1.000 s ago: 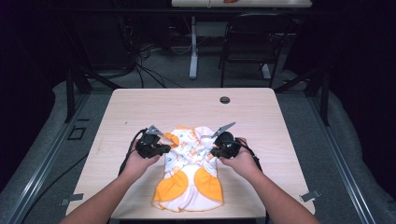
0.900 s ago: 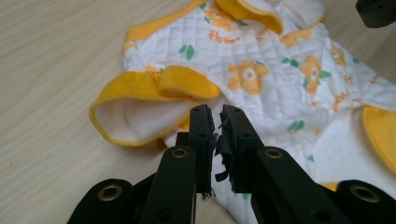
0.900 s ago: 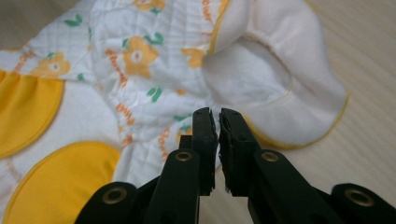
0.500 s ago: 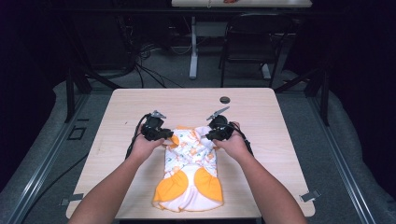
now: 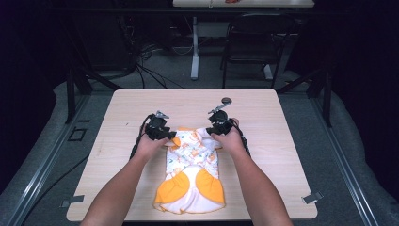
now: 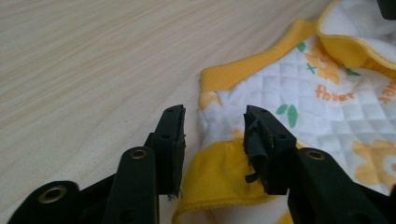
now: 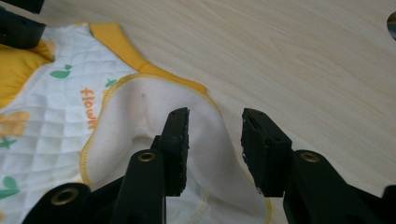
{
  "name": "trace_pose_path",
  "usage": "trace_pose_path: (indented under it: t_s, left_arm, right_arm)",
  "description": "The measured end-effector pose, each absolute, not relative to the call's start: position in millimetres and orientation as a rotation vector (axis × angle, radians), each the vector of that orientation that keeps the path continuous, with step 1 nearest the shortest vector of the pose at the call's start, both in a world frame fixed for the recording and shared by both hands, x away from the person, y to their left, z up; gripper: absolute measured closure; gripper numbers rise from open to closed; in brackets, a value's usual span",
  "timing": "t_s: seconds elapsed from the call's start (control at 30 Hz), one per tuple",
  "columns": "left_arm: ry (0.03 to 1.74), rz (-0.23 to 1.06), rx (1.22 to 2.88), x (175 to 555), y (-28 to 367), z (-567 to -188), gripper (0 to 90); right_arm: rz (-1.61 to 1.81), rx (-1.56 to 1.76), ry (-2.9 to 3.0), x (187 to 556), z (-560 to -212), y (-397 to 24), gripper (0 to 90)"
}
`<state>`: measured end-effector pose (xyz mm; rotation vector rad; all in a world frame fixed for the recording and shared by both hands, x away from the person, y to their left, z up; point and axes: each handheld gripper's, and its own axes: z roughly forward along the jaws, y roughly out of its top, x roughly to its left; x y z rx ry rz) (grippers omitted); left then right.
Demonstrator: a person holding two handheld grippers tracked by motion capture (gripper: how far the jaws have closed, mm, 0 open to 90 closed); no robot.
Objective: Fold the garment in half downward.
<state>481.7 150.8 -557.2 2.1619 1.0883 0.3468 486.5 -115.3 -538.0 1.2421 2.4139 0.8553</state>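
Note:
A small quilted garment (image 5: pixel 190 169), white with an orange flower print and orange panels, lies flat on the wooden table (image 5: pixel 131 108). My left gripper (image 5: pixel 164 133) is at its upper left corner and my right gripper (image 5: pixel 213 130) at its upper right corner. In the left gripper view the left gripper (image 6: pixel 214 140) stands open, with the garment's (image 6: pixel 336 107) yellow cuff lying between the jaws. In the right gripper view the right gripper (image 7: pixel 215 140) is open too, over a turned-back white flap of the garment (image 7: pixel 42 116).
A small dark round disc (image 5: pixel 226 100) sits on the table beyond the right gripper, at the far edge of the right gripper view as the disc (image 7: pixel 392 21). Bare wood surrounds the garment. Behind the table are table legs, a chair and cables on the floor.
Both hands have moved away from the person, from the garment's middle to its top corners. Over the last half second they have barely shifted.

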Motion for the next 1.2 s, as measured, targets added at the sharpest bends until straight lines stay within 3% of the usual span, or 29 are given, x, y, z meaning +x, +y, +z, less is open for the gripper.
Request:
trace_pose_path:
  t_s: [0.13, 0.4, 0.47, 0.53, 0.6, 0.63, 0.77, 1.2]
  left_arm:
    - [1.11, 0.332, 2.173, 484, 150, -564, 51.2]
    - [1.089, 0.323, 2.205, 485, 150, -572, 51.2]
    - [1.088, 0.323, 2.196, 483, 151, -572, 53.4]
    - [1.081, 0.314, 2.19, 483, 151, -572, 62.6]
    - [1.068, 0.299, 2.19, 481, 150, -573, 66.5]
    - [1.074, 0.284, 2.18, 481, 150, -573, 70.9]
    - [1.118, 0.248, 2.166, 482, 151, -572, 78.7]
    - [1.108, 0.273, 2.167, 478, 147, -558, 84.5]
  right_arm:
    - [0.788, 1.258, 2.421, 490, -547, -113, 57.0]
    - [0.781, 1.293, 2.436, 492, -562, -115, 57.9]
    - [0.789, 1.292, 2.447, 492, -563, -115, 59.5]
    - [0.818, 1.321, 2.446, 493, -564, -116, 63.4]
    - [0.832, 1.334, 2.468, 494, -564, -118, 69.0]
    - [0.853, 1.337, 2.48, 493, -564, -116, 75.9]
    - [0.852, 1.352, 2.52, 491, -563, -117, 82.9]
    - [0.882, 1.27, 2.501, 485, -546, -116, 86.9]
